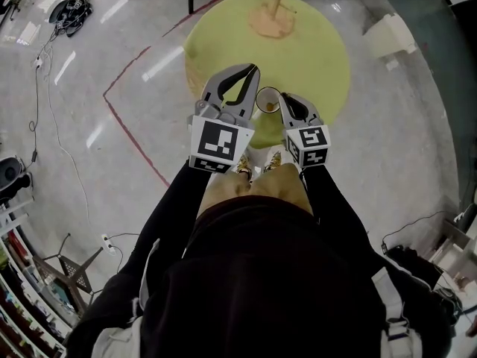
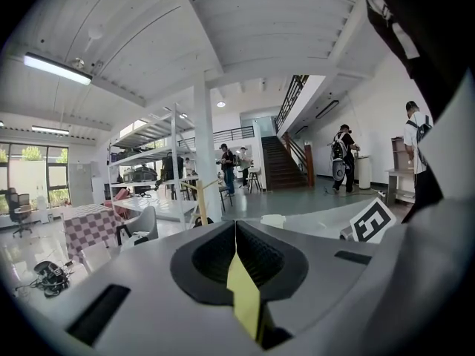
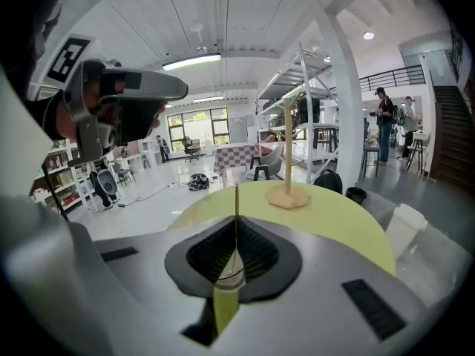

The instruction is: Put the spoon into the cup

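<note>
A paper cup stands near the front edge of the round yellow-green table, between my two grippers. My right gripper sits just right of the cup's rim. In the right gripper view its jaws are shut on the spoon, a thin wooden piece seen edge-on that sticks out ahead of the pads. The cup is hidden below the jaws there. My left gripper reaches past the cup on its left side. Its pads meet in a line with nothing between them.
A wooden stand with an upright rod occupies the far side of the table. A white bin stands on the floor to the right. Red tape lines and cables mark the floor at left.
</note>
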`<action>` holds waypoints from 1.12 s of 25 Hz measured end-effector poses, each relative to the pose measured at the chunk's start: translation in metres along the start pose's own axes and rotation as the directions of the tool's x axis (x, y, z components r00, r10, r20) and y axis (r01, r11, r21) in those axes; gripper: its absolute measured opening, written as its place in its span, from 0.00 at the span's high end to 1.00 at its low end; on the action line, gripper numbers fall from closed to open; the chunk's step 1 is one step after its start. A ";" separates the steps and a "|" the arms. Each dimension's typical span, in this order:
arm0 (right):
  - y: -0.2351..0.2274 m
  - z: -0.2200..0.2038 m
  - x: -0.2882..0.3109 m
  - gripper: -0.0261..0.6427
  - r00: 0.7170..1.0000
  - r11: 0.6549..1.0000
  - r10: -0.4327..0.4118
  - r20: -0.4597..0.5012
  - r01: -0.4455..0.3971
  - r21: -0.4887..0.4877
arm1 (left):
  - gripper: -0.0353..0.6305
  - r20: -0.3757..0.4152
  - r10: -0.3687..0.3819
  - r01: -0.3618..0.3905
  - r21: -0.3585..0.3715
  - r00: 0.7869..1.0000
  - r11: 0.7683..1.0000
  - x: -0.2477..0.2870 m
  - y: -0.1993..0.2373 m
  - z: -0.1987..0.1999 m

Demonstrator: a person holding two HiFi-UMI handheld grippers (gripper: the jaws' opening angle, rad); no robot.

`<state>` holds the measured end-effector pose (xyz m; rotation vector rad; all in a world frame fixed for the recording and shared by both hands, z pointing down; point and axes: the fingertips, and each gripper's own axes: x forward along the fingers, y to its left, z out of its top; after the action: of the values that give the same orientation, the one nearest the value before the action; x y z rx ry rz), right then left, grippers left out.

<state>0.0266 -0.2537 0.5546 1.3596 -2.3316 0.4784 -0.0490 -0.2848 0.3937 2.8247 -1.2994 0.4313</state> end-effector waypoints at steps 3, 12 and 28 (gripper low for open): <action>-0.001 -0.006 0.002 0.92 1.000 1.000 -0.006 -0.026 0.005 -0.007 | 0.92 -0.007 -0.008 0.008 0.000 1.000 1.000 0.002 -0.001 -0.001; -0.007 -0.012 0.004 0.92 0.997 0.999 -0.046 -0.054 0.046 -0.007 | 0.92 -0.014 -0.010 0.010 -0.002 1.000 1.000 0.003 0.001 -0.003; -0.006 -0.013 0.004 0.65 0.997 0.999 -0.049 -0.058 0.048 -0.016 | 0.92 -0.005 -0.010 0.010 -0.005 1.000 1.000 0.004 0.004 -0.003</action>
<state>0.0321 -0.2530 0.5686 1.3736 -2.2452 0.4786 -0.0503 -0.2897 0.3969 2.8226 -1.2823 0.4344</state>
